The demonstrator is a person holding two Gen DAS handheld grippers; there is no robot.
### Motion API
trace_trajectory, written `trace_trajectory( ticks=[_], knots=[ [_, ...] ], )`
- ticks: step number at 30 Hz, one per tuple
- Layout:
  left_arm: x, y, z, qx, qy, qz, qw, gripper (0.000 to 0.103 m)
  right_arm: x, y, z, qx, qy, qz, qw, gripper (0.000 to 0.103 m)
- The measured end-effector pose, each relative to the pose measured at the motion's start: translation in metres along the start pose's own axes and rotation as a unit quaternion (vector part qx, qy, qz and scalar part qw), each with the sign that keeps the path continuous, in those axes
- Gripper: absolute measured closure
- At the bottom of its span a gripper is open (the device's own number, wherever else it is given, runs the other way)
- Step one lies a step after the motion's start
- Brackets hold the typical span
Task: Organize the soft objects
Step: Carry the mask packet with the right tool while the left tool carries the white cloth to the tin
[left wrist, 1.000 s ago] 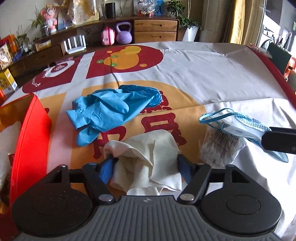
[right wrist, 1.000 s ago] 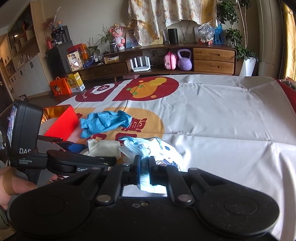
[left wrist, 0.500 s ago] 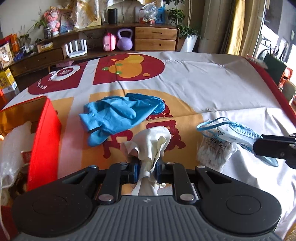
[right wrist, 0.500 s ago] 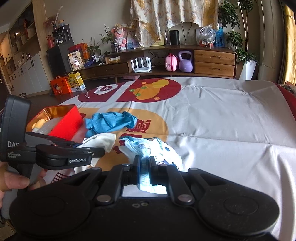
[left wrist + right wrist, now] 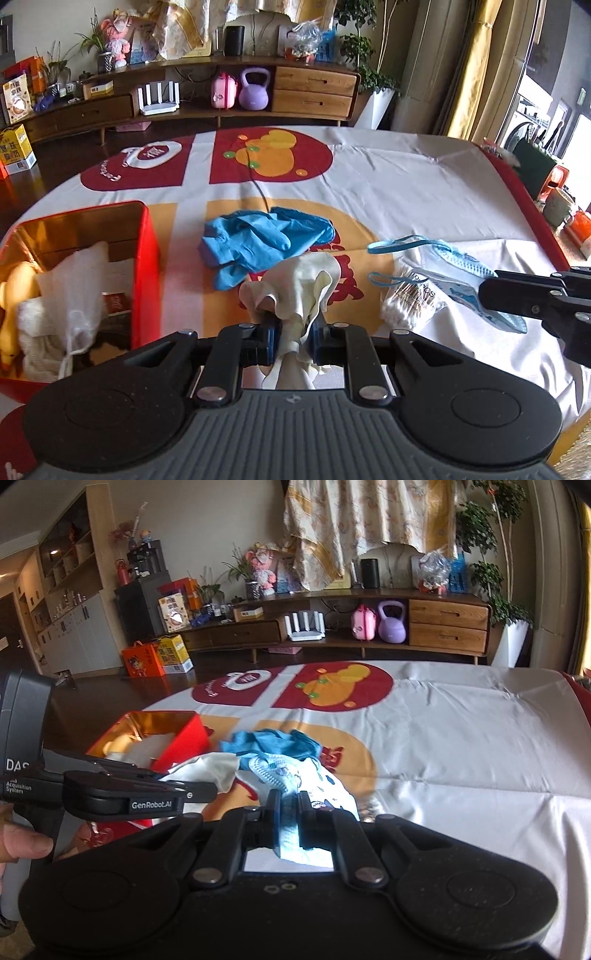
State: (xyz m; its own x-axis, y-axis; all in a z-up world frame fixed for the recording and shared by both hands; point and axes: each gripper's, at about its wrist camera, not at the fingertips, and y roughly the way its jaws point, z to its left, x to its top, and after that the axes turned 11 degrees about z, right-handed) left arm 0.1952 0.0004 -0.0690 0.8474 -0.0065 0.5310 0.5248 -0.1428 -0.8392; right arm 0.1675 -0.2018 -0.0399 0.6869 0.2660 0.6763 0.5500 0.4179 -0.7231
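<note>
My left gripper is shut on a crumpled cream cloth, which bunches up above the jaws, lifted off the printed tablecloth. Just beyond it lie blue rubber gloves. To the left stands an open red box with a gold inside. My right gripper is shut on a pale blue patterned face mask, held above the table. In the left wrist view that right gripper comes in from the right, the face mask trailing its blue loops. In the right wrist view the left gripper is at the left.
The red box holds white mesh bags and a yellow soft toy. A clear pack of cotton swabs lies under the mask. A person's thumb grips the left handle. A wooden sideboard stands beyond the table.
The left jaws closed from wide open onto the cream cloth and lifted it. The right gripper rose with the mask. More of the red box now shows.
</note>
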Motion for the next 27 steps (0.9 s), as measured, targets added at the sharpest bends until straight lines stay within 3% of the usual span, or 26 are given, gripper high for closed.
trace_trajectory(
  ticks=[11,27],
  knots=[
    [0.000,-0.045,0.024,-0.003,-0.012,-0.016,0.9998,0.086,0.018,-0.014,0.041,0.023,-0.023,-0.016,0.999,0.095],
    [-0.005,-0.098,0.091,0.031,-0.041,-0.041,0.9978,0.086,0.054,0.000,0.108,0.060,-0.072,-0.024,0.995,0.095]
  ],
)
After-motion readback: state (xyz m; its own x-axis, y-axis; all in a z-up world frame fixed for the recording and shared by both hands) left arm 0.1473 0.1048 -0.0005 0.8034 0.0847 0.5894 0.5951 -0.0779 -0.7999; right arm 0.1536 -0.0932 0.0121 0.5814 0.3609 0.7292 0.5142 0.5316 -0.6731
